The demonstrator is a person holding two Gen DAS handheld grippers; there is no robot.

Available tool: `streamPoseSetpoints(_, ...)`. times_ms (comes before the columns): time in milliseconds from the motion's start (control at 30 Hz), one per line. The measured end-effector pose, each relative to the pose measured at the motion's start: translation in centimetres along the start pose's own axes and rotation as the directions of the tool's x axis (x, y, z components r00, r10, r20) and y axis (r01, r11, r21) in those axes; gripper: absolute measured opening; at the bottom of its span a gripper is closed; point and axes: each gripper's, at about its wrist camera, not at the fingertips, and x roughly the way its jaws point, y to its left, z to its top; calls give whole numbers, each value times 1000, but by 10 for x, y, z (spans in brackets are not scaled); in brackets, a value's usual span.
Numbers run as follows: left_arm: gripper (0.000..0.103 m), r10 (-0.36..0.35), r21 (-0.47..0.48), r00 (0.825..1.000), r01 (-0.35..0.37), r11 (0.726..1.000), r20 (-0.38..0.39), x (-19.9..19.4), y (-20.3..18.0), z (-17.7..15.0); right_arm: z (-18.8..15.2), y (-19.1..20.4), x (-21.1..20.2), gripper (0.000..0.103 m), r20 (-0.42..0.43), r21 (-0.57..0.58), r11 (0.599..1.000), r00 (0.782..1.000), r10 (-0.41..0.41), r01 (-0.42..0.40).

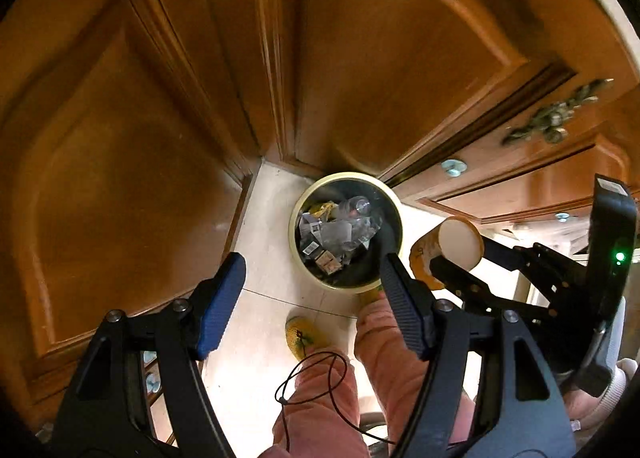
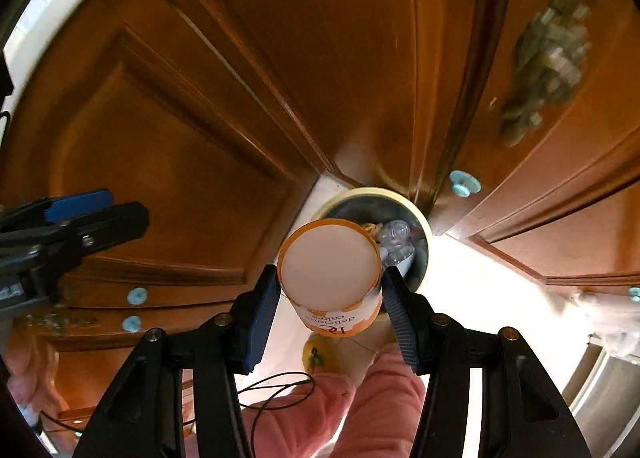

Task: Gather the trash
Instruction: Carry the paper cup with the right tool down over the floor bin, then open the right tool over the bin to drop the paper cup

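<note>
My right gripper (image 2: 329, 292) points steeply down, jaws clenched on a cup (image 2: 334, 278) above the bin (image 2: 422, 230). My left gripper (image 1: 310, 298) points straight down, jaws released, empty.

**Both tongs aimed down over the trash bin**

The right tongs (image 2: 329, 290) point steeply down above the trash bin (image 1: 394, 204), their pads clamped on the sides of an orange-and-white paper cup (image 2: 332, 278). The left tongs (image 1: 312, 298) point straight down beside the bin, spread wide and empty. The person's pink-clad legs (image 1: 320, 398) stand below both, near the bin.
</note>
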Motion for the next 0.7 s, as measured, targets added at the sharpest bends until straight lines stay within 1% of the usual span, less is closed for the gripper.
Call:
streamPoseSetpoints(67,67,7,-9,1000,-7,1000,-5,10,3,1,-2,-1,18,53,-13,-5,1000,1000,0,0)
streamPoseSetpoints(133,67,14,-20,1000,-14,1000,-7,16,5,2,3,-3,33,53,-25,-10,1000,1000,2,-3)
streamPoseSetpoints(233,67,26,-36,1000,-26,999,-3,18,10,4,9,-5,46,54,-40,-10,1000,999,14,-14)
streamPoseSetpoints(300,67,31,-46,1000,-31,998,0,18,12,6,14,-5,52,59,-57,-9,999,998,34,-35)
streamPoseSetpoints(333,67,33,-48,999,-33,998,1,17,13,7,15,-5,53,66,-65,-2,999,997,44,-44)
streamPoseSetpoints(367,67,36,-51,999,-36,998,3,15,13,7,17,-7,52,69,-70,4,998,996,56,-56)
streamPoseSetpoints(433,67,40,-55,999,-40,998,5,10,13,8,25,-10,47,70,-61,1,998,996,68,-68)
streamPoseSetpoints(467,67,39,-57,999,-39,998,6,7,13,9,32,-16,44,70,-58,-11,998,996,64,-65)
streamPoseSetpoints(567,67,31,-57,999,-30,998,12,1,12,11,42,-15,32,70,-55,-42,998,997,53,-55)
streamPoseSetpoints(700,67,22,-33,999,-20,999,35,-27,4,15,47,-8,1,70,-30,-83,996,999,34,-36)
